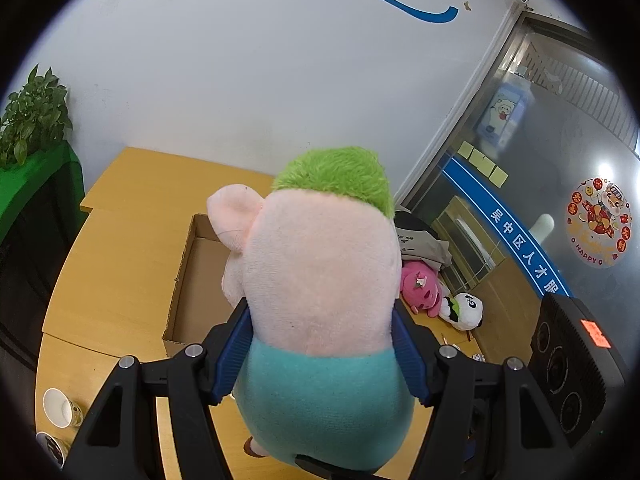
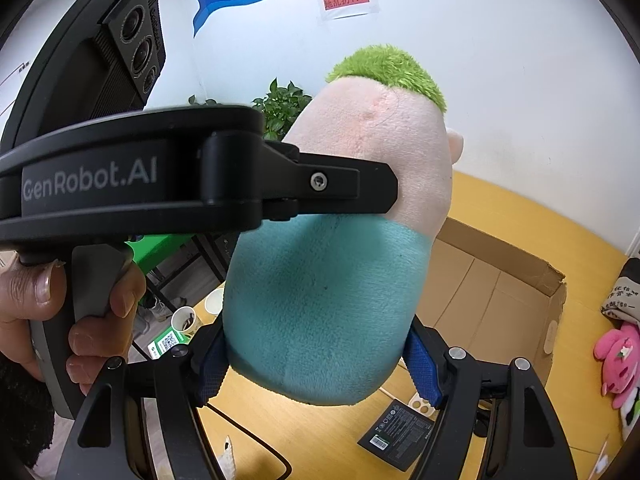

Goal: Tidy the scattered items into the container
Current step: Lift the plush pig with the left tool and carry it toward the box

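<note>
A big plush doll (image 1: 320, 280) with pink body, green hair and teal lower half is held in the air above the wooden table. My left gripper (image 1: 322, 356) is shut on its waist. My right gripper (image 2: 316, 360) is shut on its teal lower half (image 2: 324, 304). The left gripper's body (image 2: 132, 176) shows in the right wrist view, its finger pressing the doll's side. An open cardboard box (image 1: 192, 280) lies on the table behind the doll, and it also shows in the right wrist view (image 2: 500, 280). A pink plush (image 1: 420, 286) and a panda plush (image 1: 464, 310) lie right of the box.
Two paper cups (image 1: 60, 408) stand at the table's left front. A black packet (image 2: 396, 432) and a white cable lie on the table (image 2: 320, 440) under the doll. A grey bag (image 1: 416, 240) lies by the glass door. A plant (image 1: 32, 116) stands on a green stand at the left.
</note>
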The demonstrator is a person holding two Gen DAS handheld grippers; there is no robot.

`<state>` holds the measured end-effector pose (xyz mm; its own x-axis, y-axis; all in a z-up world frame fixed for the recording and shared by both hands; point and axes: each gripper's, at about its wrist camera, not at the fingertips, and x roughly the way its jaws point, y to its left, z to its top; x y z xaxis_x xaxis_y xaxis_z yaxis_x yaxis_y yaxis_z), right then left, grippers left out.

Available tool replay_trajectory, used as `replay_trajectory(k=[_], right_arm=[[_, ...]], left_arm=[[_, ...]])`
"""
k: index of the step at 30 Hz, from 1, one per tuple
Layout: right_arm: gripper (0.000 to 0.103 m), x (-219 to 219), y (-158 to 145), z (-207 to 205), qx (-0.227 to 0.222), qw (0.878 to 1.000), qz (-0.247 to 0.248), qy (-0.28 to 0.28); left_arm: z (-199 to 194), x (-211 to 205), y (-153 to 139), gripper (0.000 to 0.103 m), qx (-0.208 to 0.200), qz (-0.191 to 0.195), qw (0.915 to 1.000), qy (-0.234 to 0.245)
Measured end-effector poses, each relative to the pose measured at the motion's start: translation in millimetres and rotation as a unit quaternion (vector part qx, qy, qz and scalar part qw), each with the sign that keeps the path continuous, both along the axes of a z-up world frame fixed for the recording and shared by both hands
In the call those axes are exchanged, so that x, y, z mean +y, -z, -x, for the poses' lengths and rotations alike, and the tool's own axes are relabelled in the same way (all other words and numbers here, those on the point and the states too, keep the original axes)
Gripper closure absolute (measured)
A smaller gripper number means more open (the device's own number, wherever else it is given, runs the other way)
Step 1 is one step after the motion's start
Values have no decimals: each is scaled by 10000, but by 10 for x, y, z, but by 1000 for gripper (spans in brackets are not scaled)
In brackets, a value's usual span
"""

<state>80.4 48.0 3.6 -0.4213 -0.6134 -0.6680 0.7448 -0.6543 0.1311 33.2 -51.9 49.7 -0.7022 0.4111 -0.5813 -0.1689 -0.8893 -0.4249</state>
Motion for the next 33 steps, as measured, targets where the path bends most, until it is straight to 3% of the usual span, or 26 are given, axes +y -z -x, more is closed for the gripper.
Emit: replay_trajectory(k=[20,23,33], right_arm=[[24,173,79,397,-41,9993,-42,357],[24,105,-100,283,-55,9991,-35,412],[24,90,-80,434,-146,9982,-37,573]], left_arm=[[400,212,15,38,2,25,9993,377],[462,240,26,38,-11,38,9991,429],[690,266,69,38,-89,71,9982,587]])
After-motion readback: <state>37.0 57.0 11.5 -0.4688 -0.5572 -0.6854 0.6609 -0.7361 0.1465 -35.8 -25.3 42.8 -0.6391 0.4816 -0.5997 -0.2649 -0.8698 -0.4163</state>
